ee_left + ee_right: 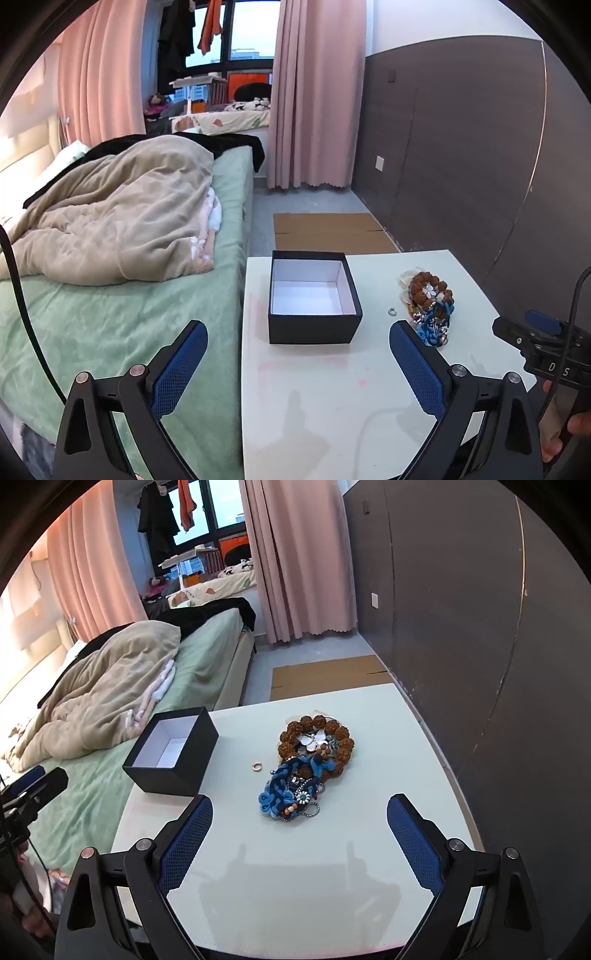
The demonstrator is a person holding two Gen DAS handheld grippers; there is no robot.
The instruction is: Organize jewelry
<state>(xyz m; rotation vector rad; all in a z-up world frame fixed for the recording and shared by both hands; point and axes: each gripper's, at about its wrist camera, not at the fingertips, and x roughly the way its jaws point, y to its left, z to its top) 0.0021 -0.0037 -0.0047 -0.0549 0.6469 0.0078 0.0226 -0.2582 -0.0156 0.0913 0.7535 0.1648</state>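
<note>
An open black box (314, 295) with a white, empty inside stands on the white table (314, 398); it also shows in the right wrist view (173, 753). To its right lies a pile of jewelry: a brown bead bracelet (317, 744), a blue braided cord piece (286, 794) and a small silver ring (256, 767). The bracelet (428, 286), the blue cord (434, 325) and the ring (392, 312) show in the left wrist view too. My left gripper (298, 334) is open and empty just before the box. My right gripper (300, 808) is open and empty just before the pile.
A bed with a green sheet (110, 325) and a beige blanket (122, 218) lies left of the table. A dark panelled wall (461, 609) runs along the right. Flat cardboard (332, 232) lies on the floor beyond the table. Pink curtains (314, 92) hang at the back.
</note>
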